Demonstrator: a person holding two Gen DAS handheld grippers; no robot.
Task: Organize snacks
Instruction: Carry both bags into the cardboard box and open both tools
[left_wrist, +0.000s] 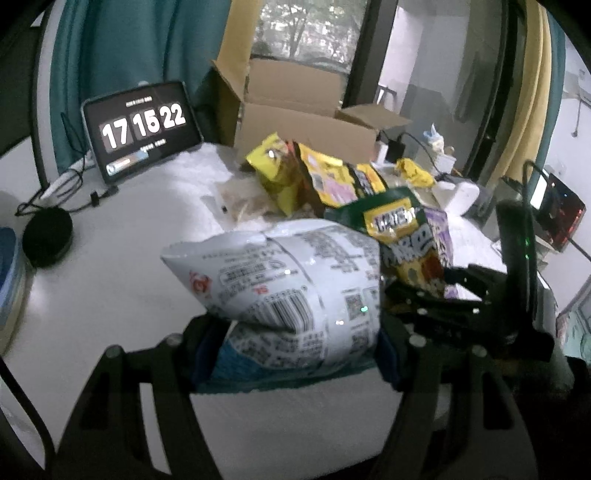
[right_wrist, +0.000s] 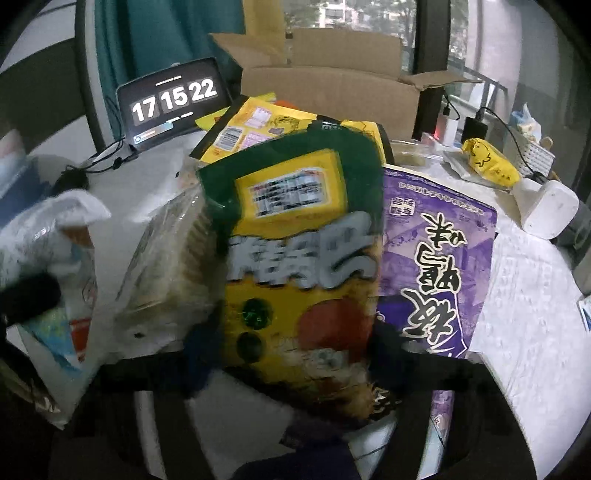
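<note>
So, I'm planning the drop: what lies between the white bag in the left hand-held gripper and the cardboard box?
In the left wrist view, yellow snack packets lie between the white bag and cardboard box.

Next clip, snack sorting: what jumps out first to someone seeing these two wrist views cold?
Each gripper grips a snack: the left gripper clamps a white bag, and the right gripper holds a green-and-yellow bag that fills its view. Behind them an open cardboard box waits at the back of the table, with a tablet clock reading 17 15 22 to its left.
</note>
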